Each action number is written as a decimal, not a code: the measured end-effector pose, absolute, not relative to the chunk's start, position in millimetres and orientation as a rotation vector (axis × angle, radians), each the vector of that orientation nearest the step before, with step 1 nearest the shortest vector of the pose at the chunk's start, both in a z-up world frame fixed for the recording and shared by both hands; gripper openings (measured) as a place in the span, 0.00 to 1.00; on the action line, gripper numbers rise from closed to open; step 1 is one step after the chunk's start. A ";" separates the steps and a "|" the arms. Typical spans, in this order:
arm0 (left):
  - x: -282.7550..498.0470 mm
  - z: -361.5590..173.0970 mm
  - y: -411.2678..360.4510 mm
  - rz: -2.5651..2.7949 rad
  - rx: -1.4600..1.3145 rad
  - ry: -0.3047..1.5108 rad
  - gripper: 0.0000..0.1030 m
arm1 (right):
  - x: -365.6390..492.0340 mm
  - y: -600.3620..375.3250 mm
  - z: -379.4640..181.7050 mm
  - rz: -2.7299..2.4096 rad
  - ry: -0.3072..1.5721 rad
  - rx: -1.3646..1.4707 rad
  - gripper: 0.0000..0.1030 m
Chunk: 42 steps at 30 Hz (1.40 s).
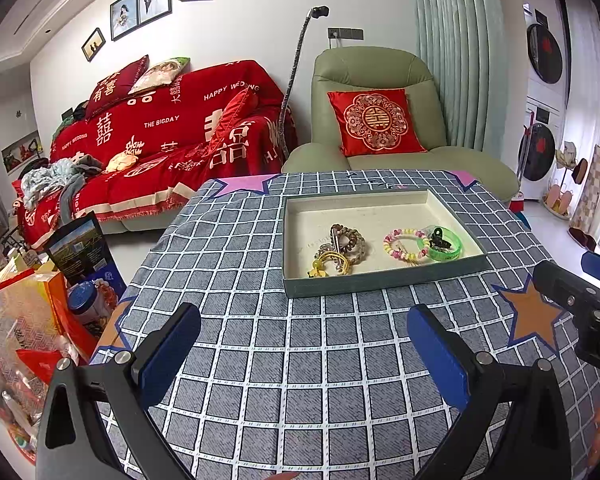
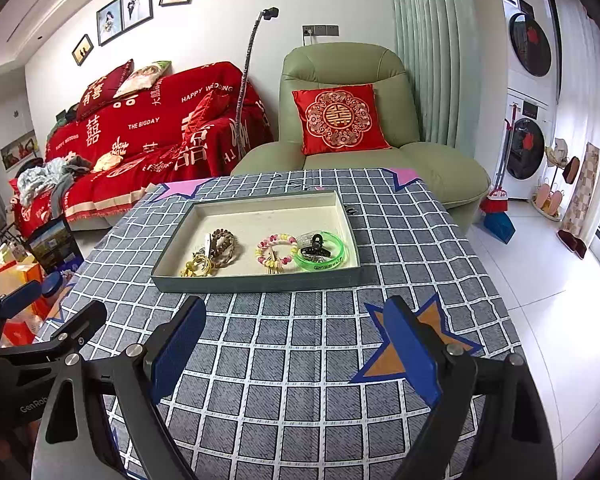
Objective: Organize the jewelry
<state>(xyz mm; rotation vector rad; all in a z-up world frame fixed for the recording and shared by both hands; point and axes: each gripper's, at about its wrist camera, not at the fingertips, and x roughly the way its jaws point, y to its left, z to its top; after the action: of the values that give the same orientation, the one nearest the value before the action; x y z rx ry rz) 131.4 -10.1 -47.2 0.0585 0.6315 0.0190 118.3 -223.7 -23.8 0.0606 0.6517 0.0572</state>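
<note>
Nearby, green armchair (image 2: 340, 128) and red-draped sofa (image 1: 172, 140) behind table (image 2: 300, 360).

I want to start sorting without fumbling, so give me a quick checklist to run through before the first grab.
1. Left gripper open, empty: ok.
2. Right gripper open, empty: ok.
3. Tray flat on the checked tablecloth: ok.
4. Green bangle free to lift: not ok, black claw clip lies on it.
5. Pastel bead bracelet apart from the bangle: cannot tell.
6. Brown bracelet pile untangled: not ok.
</note>
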 end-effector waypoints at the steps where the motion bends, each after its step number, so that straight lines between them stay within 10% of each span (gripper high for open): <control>1: 131.4 -47.1 -10.2 0.019 0.059 0.632 1.00 | 118.5 -223.9 -22.9 0.057 0.651 0.059 0.89; 42: 133.2 -48.4 -6.1 0.028 0.048 0.639 1.00 | 118.9 -222.1 -20.8 0.056 0.649 0.058 0.89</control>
<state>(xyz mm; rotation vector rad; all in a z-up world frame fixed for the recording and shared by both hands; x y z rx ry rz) 133.2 -6.1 -48.4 0.0481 0.6389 0.0276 118.9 -222.1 -20.8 0.0583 0.6489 0.0565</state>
